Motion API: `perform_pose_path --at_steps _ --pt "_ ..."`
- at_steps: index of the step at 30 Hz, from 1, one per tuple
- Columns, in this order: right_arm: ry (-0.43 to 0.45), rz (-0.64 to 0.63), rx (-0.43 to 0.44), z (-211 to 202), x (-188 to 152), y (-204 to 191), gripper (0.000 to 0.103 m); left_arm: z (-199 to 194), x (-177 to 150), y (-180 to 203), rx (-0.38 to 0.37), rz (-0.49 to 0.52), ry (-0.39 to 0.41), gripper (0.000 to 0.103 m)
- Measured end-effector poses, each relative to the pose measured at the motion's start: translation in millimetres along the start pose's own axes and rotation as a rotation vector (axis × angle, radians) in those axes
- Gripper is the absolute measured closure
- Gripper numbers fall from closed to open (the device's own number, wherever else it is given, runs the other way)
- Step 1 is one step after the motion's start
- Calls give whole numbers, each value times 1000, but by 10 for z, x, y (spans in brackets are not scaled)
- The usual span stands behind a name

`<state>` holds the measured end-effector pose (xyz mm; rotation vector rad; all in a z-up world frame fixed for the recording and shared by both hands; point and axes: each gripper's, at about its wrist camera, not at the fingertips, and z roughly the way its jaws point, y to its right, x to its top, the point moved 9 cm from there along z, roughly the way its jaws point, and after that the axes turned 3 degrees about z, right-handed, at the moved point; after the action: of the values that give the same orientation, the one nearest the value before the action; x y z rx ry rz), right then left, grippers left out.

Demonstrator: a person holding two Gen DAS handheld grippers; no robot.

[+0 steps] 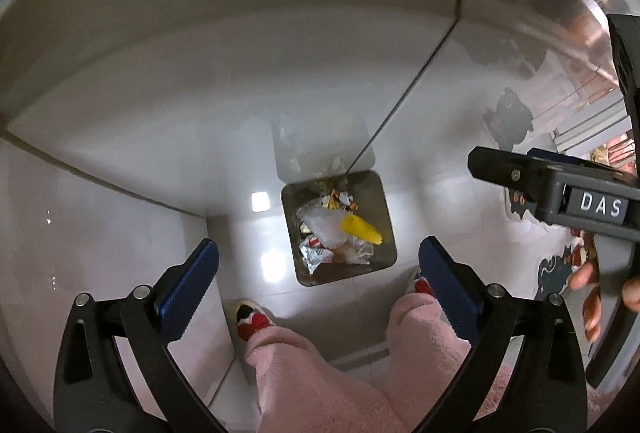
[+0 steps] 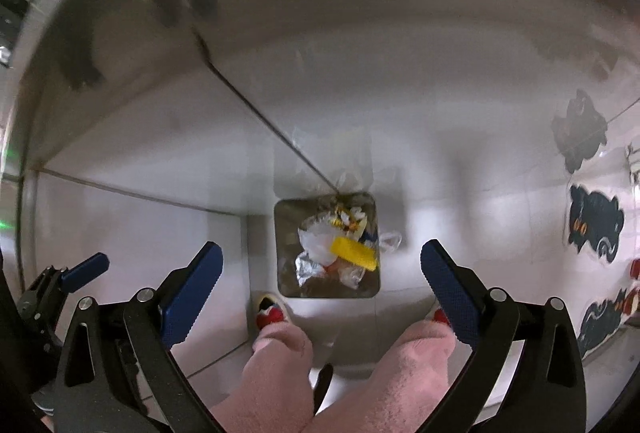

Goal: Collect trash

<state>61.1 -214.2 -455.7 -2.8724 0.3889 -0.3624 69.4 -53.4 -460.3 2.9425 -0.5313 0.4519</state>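
Observation:
A square metal trash bin (image 1: 384,209) stands on the white floor below both grippers; it also shows in the right wrist view (image 2: 285,253). Inside lie a yellow wrapper (image 1: 362,229) (image 2: 354,253), clear plastic bags (image 1: 324,229) (image 2: 318,239), crumpled foil (image 1: 316,255) (image 2: 306,267) and small printed wrappers (image 1: 340,199) (image 2: 348,217). My left gripper (image 1: 318,283) hangs high above the bin, open and empty. My right gripper (image 2: 322,281) is also open and empty above the bin; its body (image 1: 560,193) shows at the right of the left wrist view.
The person's pink-trousered legs (image 1: 304,373) (image 2: 280,373) and red slippers (image 1: 252,319) (image 2: 270,313) stand just in front of the bin. A steel cabinet front (image 1: 280,45) rises behind the bin. Dark animal-shaped stickers (image 2: 594,225) lie on the floor at the right.

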Motion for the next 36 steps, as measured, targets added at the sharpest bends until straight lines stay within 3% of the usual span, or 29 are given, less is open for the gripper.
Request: perform_pose_path --at_steps 7,14,22,26,36 --pt "155 -58 -12 -676 264 -76 3 -624 218 -60 40 -11 119 8" --pt "310 -77 -67 -1474 561 -167 3 -1442 579 -76 51 -33 295 8" --pt "456 -70 -32 -2279 832 -265 3 -2146 868 -124 55 -59 406 8" --pt "498 -88 -30 -2557 897 -320 3 -2435 944 -140 96 -61 444 8" --pt "624 -142 -23 -3170 915 -480 3 -3109 1088 -124 113 -53 570 8"
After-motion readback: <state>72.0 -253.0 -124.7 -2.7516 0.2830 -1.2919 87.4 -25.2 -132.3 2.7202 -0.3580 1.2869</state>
